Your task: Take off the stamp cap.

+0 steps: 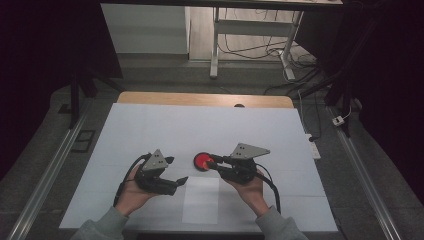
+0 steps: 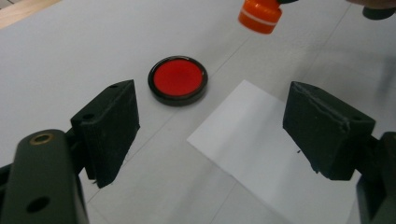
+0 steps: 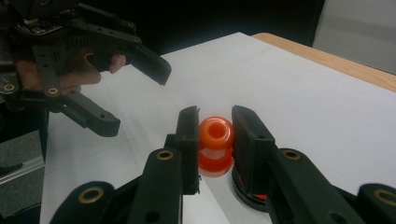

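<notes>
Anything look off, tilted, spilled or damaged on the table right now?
Nothing stands out. The right gripper holds the orange stamp near the open red ink pad; the white paper sheet lies flat, unmarked; the left gripper is open.

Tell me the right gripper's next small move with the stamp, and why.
Probably lower the orange stamp straight down onto the red ink pad. The right gripper is shut on the stamp and holds it just above the pad's edge, the pad lies open, and the white paper sits bare nearby. The left gripper is open and clear.
</notes>
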Action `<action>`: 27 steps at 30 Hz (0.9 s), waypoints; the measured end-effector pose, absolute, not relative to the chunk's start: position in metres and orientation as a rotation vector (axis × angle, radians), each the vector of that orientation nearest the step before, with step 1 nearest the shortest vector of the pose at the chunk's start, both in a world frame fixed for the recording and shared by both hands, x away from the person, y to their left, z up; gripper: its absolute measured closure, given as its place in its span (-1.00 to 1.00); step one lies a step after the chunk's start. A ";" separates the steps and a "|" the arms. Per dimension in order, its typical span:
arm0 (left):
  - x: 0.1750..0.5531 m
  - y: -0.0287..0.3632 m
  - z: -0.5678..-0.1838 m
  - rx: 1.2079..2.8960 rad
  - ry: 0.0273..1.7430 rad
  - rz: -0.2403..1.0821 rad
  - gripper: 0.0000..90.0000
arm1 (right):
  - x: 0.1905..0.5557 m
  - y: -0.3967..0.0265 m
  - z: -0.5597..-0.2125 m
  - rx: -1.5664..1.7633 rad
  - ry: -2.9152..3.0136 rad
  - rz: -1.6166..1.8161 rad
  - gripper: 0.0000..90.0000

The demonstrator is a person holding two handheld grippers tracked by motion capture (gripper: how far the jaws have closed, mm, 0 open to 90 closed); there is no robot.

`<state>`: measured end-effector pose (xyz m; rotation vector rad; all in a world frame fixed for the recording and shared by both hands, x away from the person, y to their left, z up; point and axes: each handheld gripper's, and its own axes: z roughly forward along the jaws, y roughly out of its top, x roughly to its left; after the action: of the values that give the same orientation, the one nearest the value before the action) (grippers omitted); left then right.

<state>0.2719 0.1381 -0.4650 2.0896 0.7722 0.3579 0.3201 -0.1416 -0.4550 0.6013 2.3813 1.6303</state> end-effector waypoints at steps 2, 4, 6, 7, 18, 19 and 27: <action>0.272 0.134 -0.463 2.096 0.761 0.356 -0.58 | 0.320 -0.142 -0.455 0.602 2.381 1.634 0.60; 0.273 0.131 -0.462 2.102 0.751 0.359 -0.58 | 0.320 -0.141 -0.455 0.601 2.382 1.630 0.60; 0.274 0.128 -0.462 2.101 0.749 0.357 -0.56 | 0.319 -0.141 -0.455 0.600 2.383 1.630 0.60; 0.275 0.127 -0.462 2.100 0.749 0.355 -0.55 | 0.319 -0.141 -0.455 0.599 2.383 1.632 0.60; 0.283 0.111 -0.463 2.090 0.728 0.334 -0.55 | 0.319 -0.139 -0.456 0.595 2.389 1.628 0.60; 0.284 0.109 -0.463 2.084 0.725 0.329 -0.54 | 0.319 -0.138 -0.456 0.595 2.390 1.627 0.59; 0.288 0.103 -0.469 2.087 0.713 0.319 -0.53 | 0.319 -0.138 -0.457 0.594 2.390 1.628 0.60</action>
<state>0.2876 0.1031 -0.4686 2.0871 0.7127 0.3189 0.3193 -0.1380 -0.4565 0.5940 2.3902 1.6277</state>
